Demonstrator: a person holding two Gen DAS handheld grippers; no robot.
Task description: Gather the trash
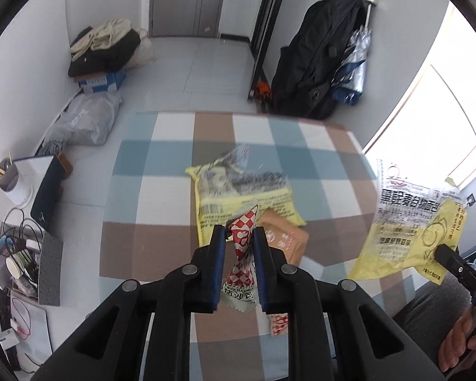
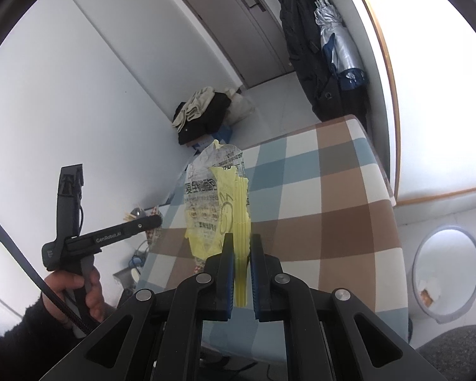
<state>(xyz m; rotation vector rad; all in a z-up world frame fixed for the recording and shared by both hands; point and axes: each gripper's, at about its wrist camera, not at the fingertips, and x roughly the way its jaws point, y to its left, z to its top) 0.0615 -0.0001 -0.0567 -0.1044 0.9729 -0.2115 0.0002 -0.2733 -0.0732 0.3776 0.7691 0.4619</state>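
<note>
1. Trash lies split: a red-checked wrapper is pinched in the left gripper, lifted over the checked table.
2. Right gripper clamps a yellow bag, held open-side up.
3. Next, likely, the wrapper goes into that bag; a yellow packet and a brown packet remain.
4. Clutter sits on the floor nearby.

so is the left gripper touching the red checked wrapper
Touching. The left wrist view shows the left gripper with both pads pressed on the red checked wrapper.
</note>
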